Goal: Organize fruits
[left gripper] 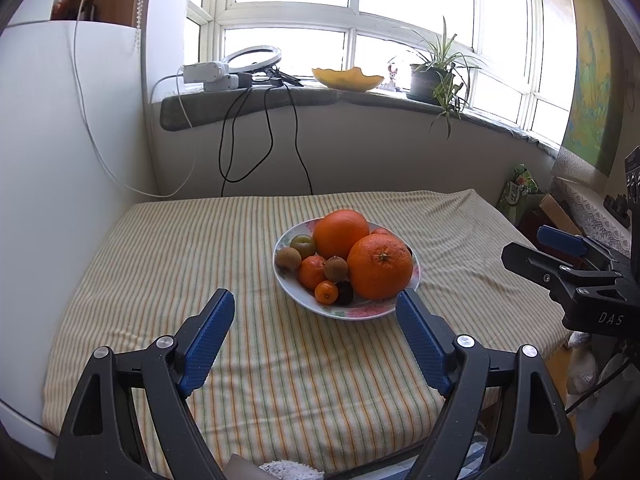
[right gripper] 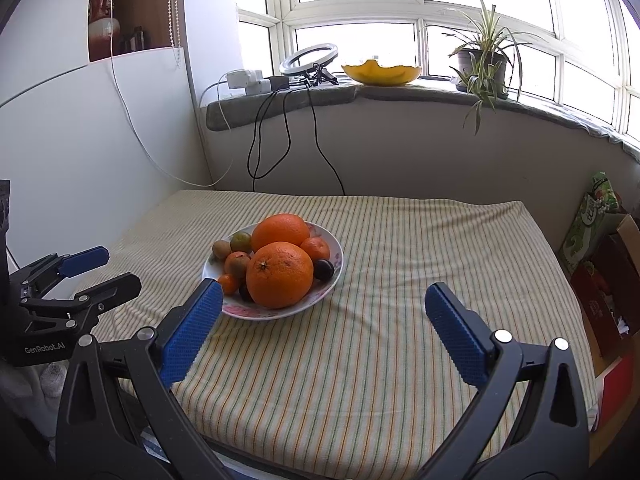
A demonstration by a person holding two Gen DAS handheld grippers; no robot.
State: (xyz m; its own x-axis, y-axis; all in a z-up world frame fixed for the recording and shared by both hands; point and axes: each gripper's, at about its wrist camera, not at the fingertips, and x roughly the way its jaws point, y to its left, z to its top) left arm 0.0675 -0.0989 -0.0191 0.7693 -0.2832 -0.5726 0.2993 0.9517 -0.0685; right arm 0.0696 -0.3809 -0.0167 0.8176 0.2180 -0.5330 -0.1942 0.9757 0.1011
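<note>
All the fruit, 2 large oranges among small mandarins, kiwis and plums, sits heaped on the flowered white ceramic plate mid-table. Left gripper and right gripper hover spread wide, holding nothing. This fits either finished gathering or sorting ahead.

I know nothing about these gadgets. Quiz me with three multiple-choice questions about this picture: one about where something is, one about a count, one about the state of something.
1. Where is the fruit?
A. on a plate
B. on the windowsill
C. scattered on the cloth

2. How many big oranges are there?
A. one
B. two
C. four

3. How do both grippers stand?
A. shut on fruit
B. open, holding nothing
C. shut, empty

Answers:
1 A: the fruit is piled on the plate on the striped cloth.
2 B: the front orange and back orange dwarf the rest.
3 B: the left gripper and right gripper have wide-apart, empty fingers.
</note>
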